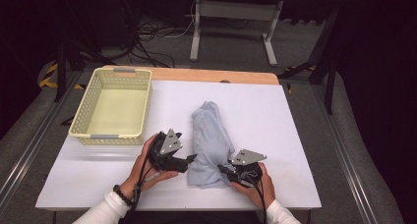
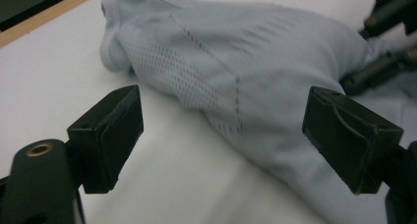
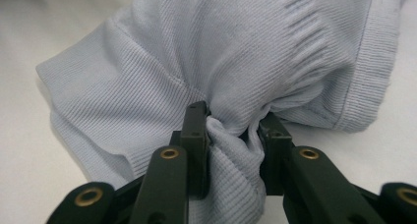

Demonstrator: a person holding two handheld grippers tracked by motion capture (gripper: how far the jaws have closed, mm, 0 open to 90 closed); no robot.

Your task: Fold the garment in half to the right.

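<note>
On the white table top (image 1: 275,135), the pale blue garment (image 1: 210,143) lies bunched between my hands. My right gripper (image 1: 227,169) pinches a fold of its near edge, jaws narrow on the cloth. My left gripper (image 1: 189,158) hangs just beside the garment's left side, jaws wide, gripping nothing. Far left stands the yellow basket (image 1: 81,121), well apart, nothing between.

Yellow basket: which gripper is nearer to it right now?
Left. The left gripper sits just below the yellow basket's near wall, jaws open beside the pale blue garment. The right gripper is farther off, across the garment, clamped on its near edge.
</note>
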